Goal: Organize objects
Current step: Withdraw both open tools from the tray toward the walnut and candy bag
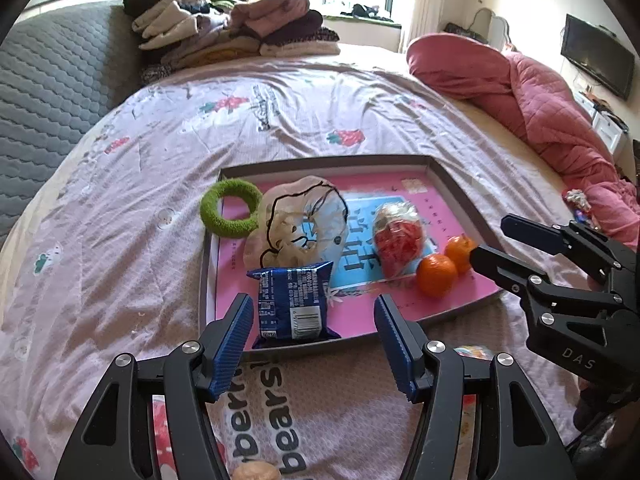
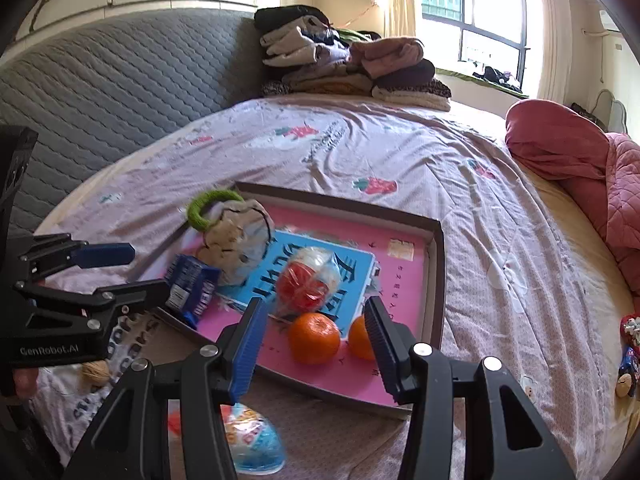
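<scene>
One shallow tray, pink floor, grey rim, sits on the bedsheet. Inside it: two oranges, one nearer, one behind, touching each other; one clear-wrapped red packet just beside them; one blue booklet flat beneath the packet; one pale drawstring pouch; one blue snack pack at the near rim.

One green ring leans across the tray's far-left rim, touching the pouch.

Outside the tray, near edge: one blue-and-white wrapped sweet and one walnut-like lump on the sheet.

Left gripper: jaws spread wide, nothing between them, blue pads either side of the snack pack without touching it. Held low, pointing across the tray's near rim.

Right gripper: jaws likewise wide apart, empty, framing the nearer orange; contact not seen. It hovers over the tray's near-right corner, angled in toward the left gripper.

One stack of folded clothes far back; one red quilt at right.
</scene>
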Demonstrator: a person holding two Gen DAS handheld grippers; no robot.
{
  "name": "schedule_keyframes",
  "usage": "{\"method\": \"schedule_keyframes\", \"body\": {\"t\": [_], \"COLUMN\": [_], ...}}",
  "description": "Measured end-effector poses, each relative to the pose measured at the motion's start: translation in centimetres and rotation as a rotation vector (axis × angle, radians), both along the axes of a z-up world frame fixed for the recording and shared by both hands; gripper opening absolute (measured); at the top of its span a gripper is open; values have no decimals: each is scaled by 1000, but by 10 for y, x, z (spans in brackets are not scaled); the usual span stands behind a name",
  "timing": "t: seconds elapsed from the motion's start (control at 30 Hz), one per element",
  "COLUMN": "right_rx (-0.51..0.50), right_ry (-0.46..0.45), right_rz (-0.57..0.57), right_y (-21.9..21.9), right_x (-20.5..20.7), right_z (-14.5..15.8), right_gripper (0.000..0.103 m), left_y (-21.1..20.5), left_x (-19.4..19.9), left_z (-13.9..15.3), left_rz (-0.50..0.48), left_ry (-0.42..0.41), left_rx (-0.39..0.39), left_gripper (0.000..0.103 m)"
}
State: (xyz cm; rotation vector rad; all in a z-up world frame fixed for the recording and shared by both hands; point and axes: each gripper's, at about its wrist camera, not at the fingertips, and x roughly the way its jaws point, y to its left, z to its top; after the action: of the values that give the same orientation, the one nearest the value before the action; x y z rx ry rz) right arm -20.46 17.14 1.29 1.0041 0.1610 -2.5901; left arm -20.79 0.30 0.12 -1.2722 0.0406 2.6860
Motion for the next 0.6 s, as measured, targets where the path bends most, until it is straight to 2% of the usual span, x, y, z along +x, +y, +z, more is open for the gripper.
{"method": "schedule_keyframes", "body": {"t": [0.37,0.6], "right_rx": [-40,-69], "right_ry": [55,133], "right_rz": [12,13], "right_y": [2,10], "right_x": [16,33], "right_z": [24,51], "right_gripper": [51,51], "left_y": [-3,-14], "left_x": [34,53], "left_z": [31,55], "left_rz": [17,45], "left_ry": [71,127], "left_rx": [-1,10], "left_gripper": [64,64]}}
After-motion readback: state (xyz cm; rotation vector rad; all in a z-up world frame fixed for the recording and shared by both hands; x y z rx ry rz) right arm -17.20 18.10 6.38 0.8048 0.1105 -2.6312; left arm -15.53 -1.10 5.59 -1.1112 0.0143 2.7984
